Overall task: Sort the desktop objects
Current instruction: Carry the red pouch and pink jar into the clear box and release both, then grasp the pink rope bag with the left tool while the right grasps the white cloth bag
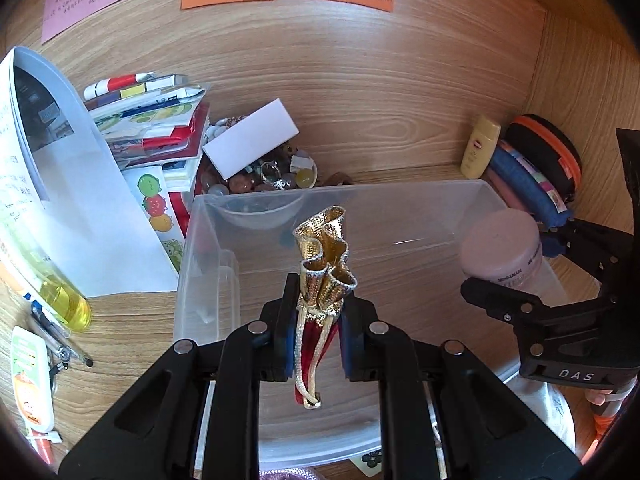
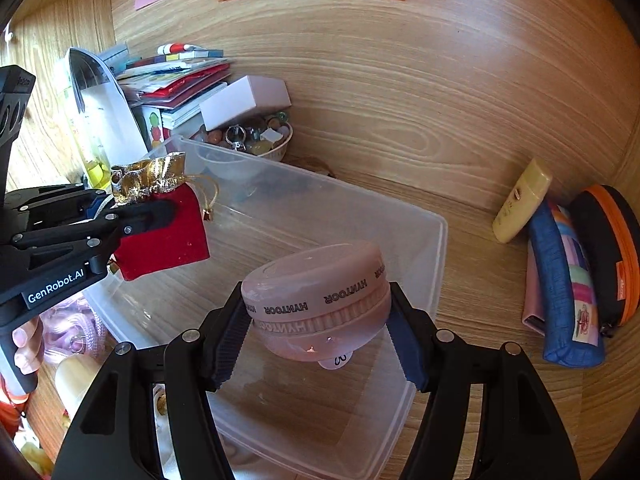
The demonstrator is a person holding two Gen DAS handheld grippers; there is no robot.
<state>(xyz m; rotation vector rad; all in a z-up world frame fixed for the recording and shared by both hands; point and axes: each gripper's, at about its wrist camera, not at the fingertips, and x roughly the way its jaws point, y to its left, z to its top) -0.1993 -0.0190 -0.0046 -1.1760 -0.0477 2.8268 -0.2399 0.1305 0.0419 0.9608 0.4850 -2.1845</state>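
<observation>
A clear bin [image 2: 420,248] is sitting empty on the wooden counter [image 2: 460,140], and both loads are hanging above it, so the step in hand looks like dropping sorted items in. The right gripper [image 2: 316,344] is holding a pink jar [image 2: 320,300], jaws about half open and pressing its sides, over the bin's near end. The left gripper [image 1: 314,340] is pinching a red pouch [image 2: 168,232] with a gold top, jaws almost fully closed on the cloth, over the bin's left edge. Next, each load probably needs lowering closer to the bin floor before the jaws part, the jar gently.
</observation>
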